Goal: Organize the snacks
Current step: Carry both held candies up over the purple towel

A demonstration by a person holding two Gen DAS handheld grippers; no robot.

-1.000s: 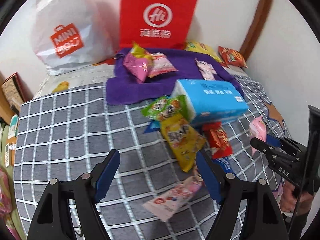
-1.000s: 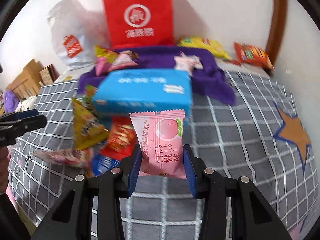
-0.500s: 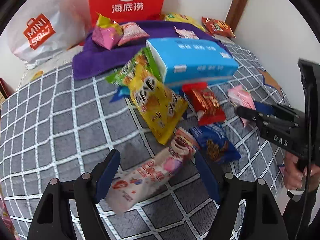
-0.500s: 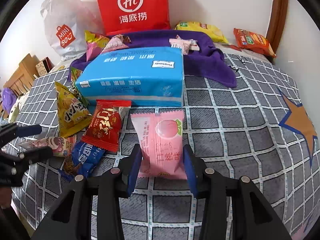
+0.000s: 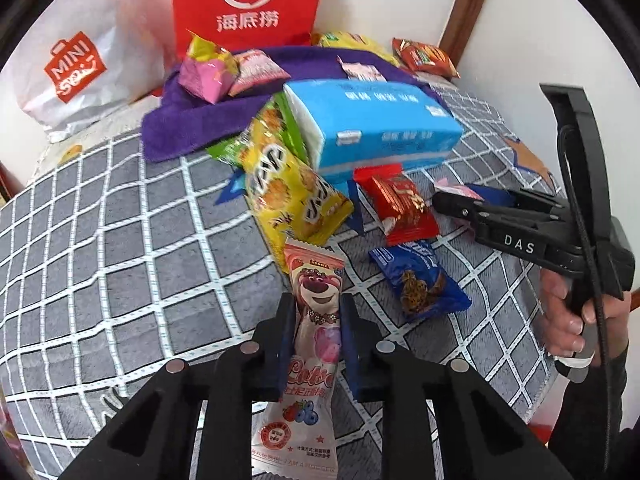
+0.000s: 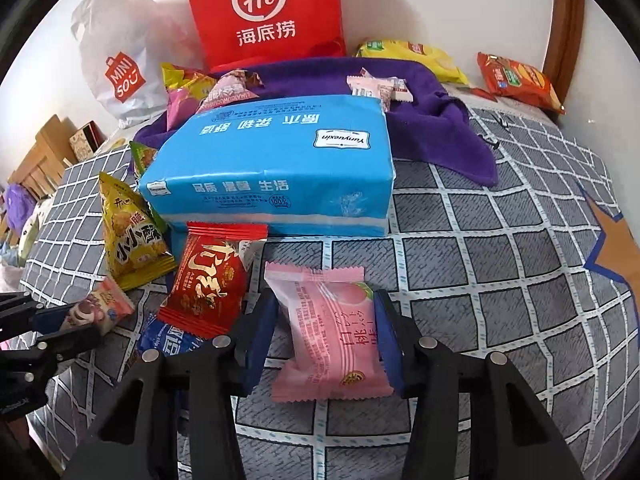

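Lower centre, left view – left tool (image 5: pixel 313 334): pinching the bear-print snack packet (image 5: pixel 310 344) across its middle, packet upright betw. the fingers.
Lower centre, right view – right tool (image 6: pixel 325 336): spread; pink peach packet (image 6: pixel 334 334) lies betw. its fingers on the grey checked bed cover (image 6: pixel 500 248), left finger clear of it.
Mid frame: blue tissue pack (image 6: pixel 276 168), red packet (image 6: pixel 208 284) just below it, yellow packet (image 6: pixel 130 232) at left.
Top: red Hi bag (image 6: pixel 266 12) against wall.

Glossy plastic snack wrappers (image 5: pixel 298 200), plush-looking purple towel (image 6: pixel 436 128)
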